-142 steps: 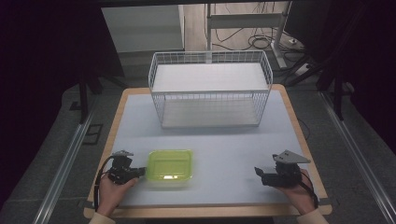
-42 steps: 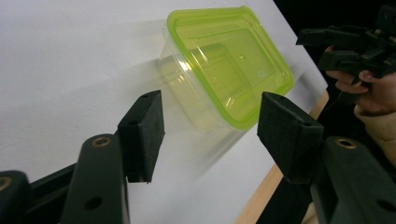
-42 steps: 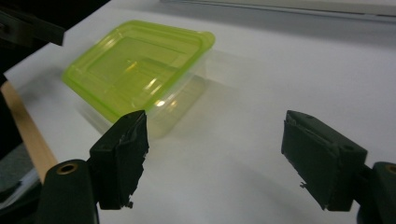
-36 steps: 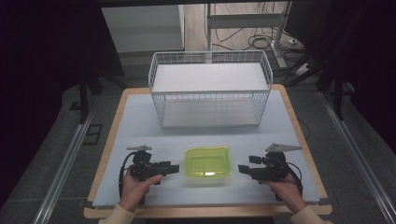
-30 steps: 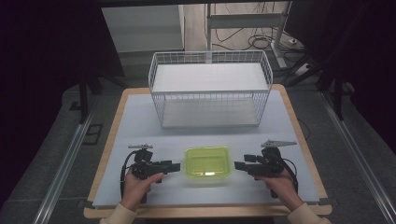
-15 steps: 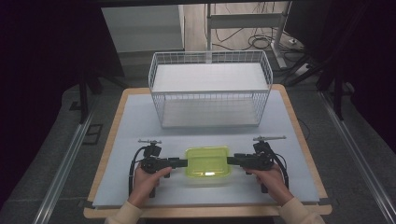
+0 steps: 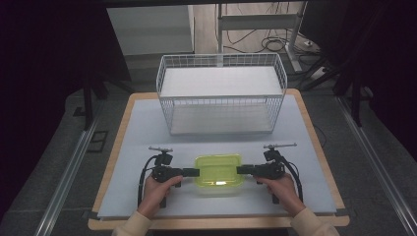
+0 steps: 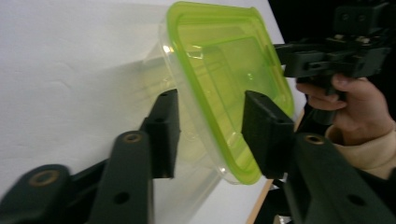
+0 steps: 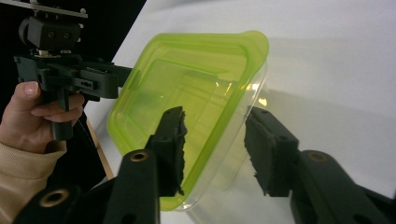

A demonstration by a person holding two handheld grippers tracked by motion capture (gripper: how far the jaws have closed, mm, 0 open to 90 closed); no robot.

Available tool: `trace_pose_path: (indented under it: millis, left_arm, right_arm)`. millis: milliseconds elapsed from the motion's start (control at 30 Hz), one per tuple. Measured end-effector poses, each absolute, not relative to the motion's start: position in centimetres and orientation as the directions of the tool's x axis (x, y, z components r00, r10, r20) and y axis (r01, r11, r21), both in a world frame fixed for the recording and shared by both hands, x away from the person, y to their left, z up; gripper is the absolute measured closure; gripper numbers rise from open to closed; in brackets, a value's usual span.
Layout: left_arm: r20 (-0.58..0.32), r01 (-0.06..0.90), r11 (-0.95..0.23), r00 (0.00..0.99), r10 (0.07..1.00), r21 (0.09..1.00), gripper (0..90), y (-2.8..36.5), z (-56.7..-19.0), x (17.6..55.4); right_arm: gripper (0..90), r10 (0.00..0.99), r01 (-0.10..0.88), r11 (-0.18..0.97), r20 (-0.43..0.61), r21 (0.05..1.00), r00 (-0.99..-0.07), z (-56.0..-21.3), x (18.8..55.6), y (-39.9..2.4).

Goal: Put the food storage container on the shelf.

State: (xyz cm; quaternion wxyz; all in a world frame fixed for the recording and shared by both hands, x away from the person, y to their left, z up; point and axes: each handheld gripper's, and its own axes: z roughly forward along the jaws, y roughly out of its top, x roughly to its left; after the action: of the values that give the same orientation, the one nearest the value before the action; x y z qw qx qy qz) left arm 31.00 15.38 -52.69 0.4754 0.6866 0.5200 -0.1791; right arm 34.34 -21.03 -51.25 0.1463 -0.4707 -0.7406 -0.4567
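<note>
High view: a clear plastic food container point(image 7: 218, 173) with a lime-green lid point(image 7: 218, 169) sits on the near half of the desk point(image 7: 147, 123), between the 2 grippers. The left gripper point(image 7: 193, 172) meets the container's left end and the right gripper point(image 7: 243, 170) meets its right end, each held level by a hand point(image 7: 156, 192) coming in from the near edge. Behind the container, well apart from it, a white wire basket point(image 7: 221, 93) stands near the far edge; a flat white panel lies across its upper part and another across its floor, and nothing else can be made out in it.

Left gripper view: the lid's rim point(image 8: 219, 93) and the clear wall below it stand between the 2 black jaws. The jaws have just been closing, at a middling width; the jaw on the lid side looks to be against the rim, while the other lies beside the clear wall, and contact there cannot be told for sure. Through the lid and the walls the container looks empty.

Right gripper view: the same container point(image 9: 196, 126) has its near rim between this gripper's jaws, which have also just been closing. One jaw lies over the green lid, the other stands just off the clear wall with a gap showing.
</note>
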Motion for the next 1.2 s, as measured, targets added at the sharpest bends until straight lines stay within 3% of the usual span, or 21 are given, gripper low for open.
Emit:
trace_pose_path:
  millis: [133, 533, 1200]
  left_arm:
    - [-0.736, 0.888, -0.016, 0.39, 0.553, 0.459, 70.1, 15.1, -53.0, 31.0]
    - [-0.749, 0.875, 0.015, 0.405, 0.525, 0.483, 81.5, 15.5, -52.2, 30.2]
    - [-0.727, 0.839, 0.024, 0.457, 0.512, 0.544, 82.2, 15.6, -49.9, 29.2]
  right_arm:
    - [69.4, 0.566, 0.84, 0.143, 0.653, 0.523, -0.503, -51.7, 34.4, -21.0]
    - [79.5, 0.558, 0.836, 0.116, 0.662, 0.536, -0.501, -50.8, 33.9, -21.2]
    - [80.2, 0.541, 0.78, 0.114, 0.62, 0.615, -0.569, -48.2, 33.0, -21.3]
